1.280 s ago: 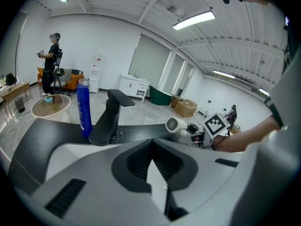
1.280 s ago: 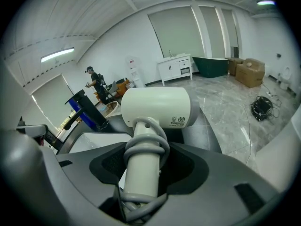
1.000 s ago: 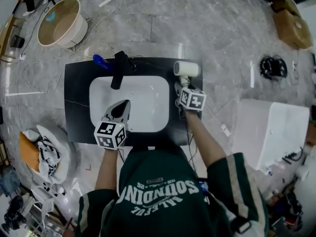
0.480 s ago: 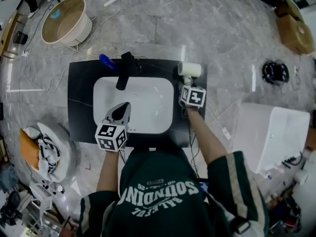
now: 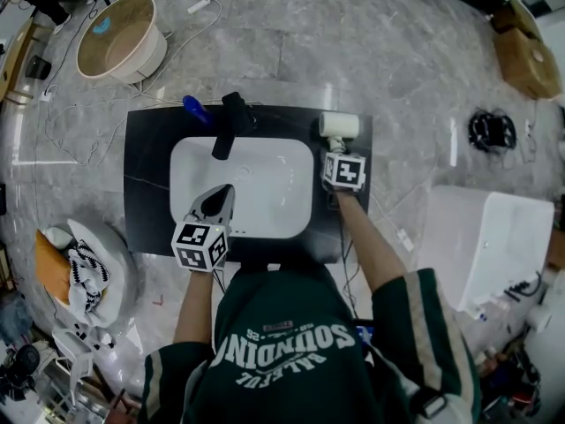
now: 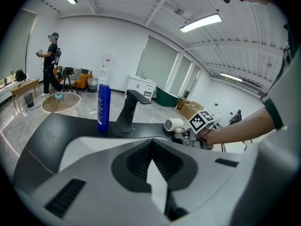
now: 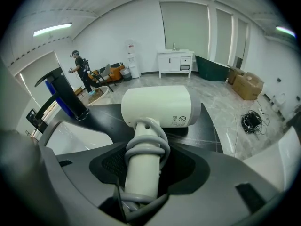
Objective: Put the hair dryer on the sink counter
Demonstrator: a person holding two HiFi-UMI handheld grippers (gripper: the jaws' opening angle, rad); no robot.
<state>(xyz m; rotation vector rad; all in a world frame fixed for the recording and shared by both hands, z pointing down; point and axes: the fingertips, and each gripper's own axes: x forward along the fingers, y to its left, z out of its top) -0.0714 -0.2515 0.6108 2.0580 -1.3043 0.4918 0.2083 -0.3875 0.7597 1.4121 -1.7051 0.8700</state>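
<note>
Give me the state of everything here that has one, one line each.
Hair dryer: held by its handle, cord wound round the handle.
Right gripper: shut on hair dryer.
Left gripper: shut, empty.
Bottle: upright on the counter.
Faucet: no water running.
Basin: empty.

Ahead of me a blue bottle (image 5: 193, 108) stands just left of the black faucet (image 5: 229, 124). On the floor, far left, sits a round wooden tub (image 5: 119, 38). Far right is a cardboard box (image 5: 528, 56), with a black cable coil (image 5: 488, 131) nearer and a white cabinet (image 5: 490, 241) nearest.
</note>
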